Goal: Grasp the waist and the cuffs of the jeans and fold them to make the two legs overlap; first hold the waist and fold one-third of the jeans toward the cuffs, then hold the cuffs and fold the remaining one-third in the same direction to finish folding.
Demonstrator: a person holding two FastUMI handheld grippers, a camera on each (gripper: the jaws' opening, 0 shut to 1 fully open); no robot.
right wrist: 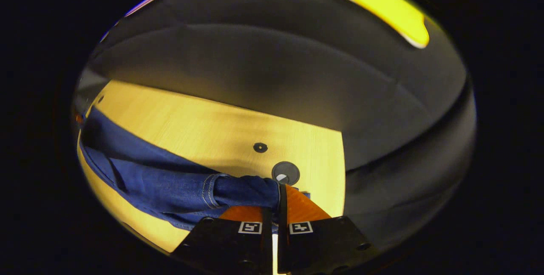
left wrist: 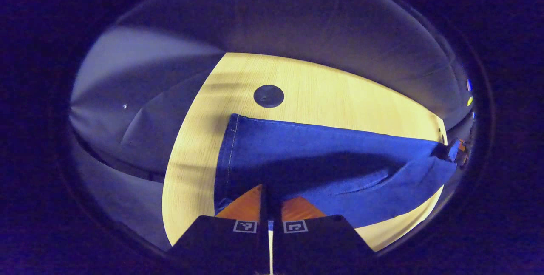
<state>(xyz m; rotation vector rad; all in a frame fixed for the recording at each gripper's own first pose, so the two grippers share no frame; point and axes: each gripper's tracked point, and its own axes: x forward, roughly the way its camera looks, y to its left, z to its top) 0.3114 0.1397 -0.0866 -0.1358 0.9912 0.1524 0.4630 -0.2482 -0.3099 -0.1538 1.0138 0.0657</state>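
Blue jeans point(left wrist: 318, 147) lie lengthwise across the wooden table point(left wrist: 323, 92). Their stitched cuff hem sits at the left of the left gripper view. My left gripper point(left wrist: 270, 192) is shut on the near cuff edge, with cloth pinched between its fingers. In that view the right gripper point(left wrist: 457, 149) shows small at the far right end of the jeans. In the right gripper view the jeans point(right wrist: 170, 181) run off to the left, and the waist is bunched into a roll. My right gripper point(right wrist: 280, 190) is shut on that bunched waist.
A round dark grommet point(left wrist: 268, 95) is set in the table just beyond the cuffs. Another grommet point(right wrist: 285, 173) and a small hole point(right wrist: 260, 147) lie past the waist. Bare table point(right wrist: 191, 126) stretches behind the jeans to the dark cloth wall.
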